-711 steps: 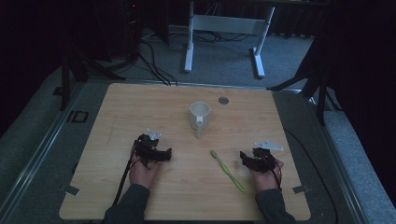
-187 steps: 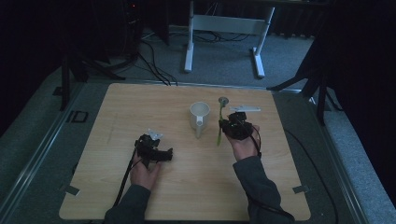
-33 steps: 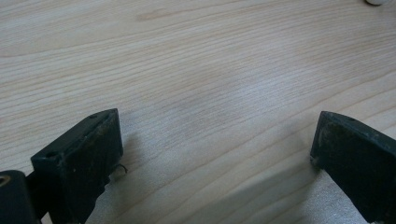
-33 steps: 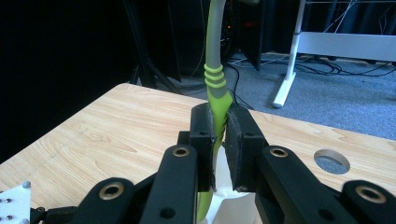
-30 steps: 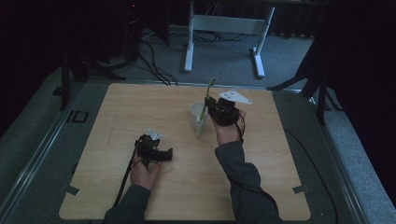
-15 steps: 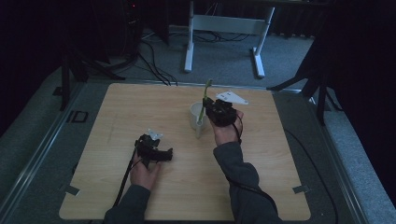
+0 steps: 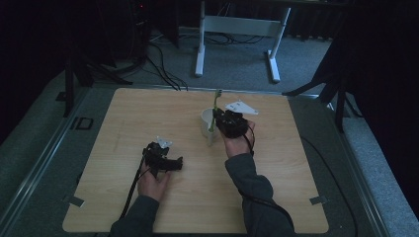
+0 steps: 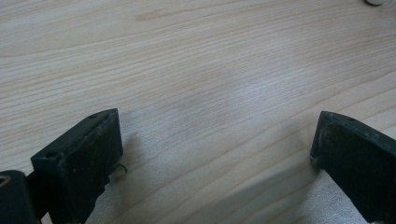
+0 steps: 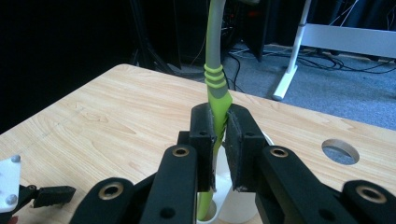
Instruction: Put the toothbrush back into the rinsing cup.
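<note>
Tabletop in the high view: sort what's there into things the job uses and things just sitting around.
In use:
- toothbrush, upright, clamped in the right gripper
- white cup, with the toothbrush's lower end in it

Just there:
- left gripper, jaws apart, resting on the wooden table
- round hole in the tabletop
- white desk frame on the floor behind

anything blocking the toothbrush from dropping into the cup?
Nothing visible. The right tool holds the toothbrush upright, its lower end already inside the rim of the white cup. The cup shows nothing else inside.
</note>
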